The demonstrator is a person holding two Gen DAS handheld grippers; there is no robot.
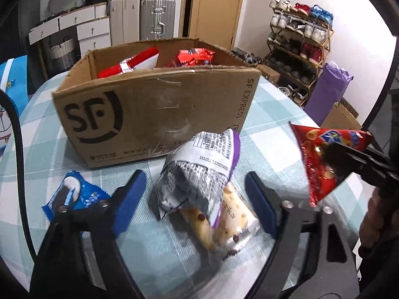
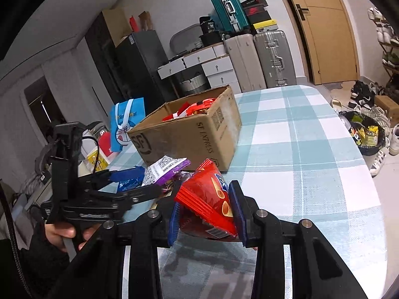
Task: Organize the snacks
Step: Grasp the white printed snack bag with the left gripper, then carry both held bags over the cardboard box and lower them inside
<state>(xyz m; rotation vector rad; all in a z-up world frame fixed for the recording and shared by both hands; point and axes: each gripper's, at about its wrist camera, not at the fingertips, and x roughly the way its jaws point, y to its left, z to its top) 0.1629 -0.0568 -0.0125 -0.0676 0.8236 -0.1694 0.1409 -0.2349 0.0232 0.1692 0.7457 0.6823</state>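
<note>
left claw [image 1: 192,204] spread around purple cookie pack [image 1: 199,182] on table [image 1: 274,114]: light, crinkly, crumbly, take mid-body | right claw [image 2: 207,214] pinching red snack bag [image 2: 209,199], soft, slippery | cardboard box [image 1: 149,114] far, near wall blocks straight path | blue wafer pack [image 1: 77,196] left
</note>
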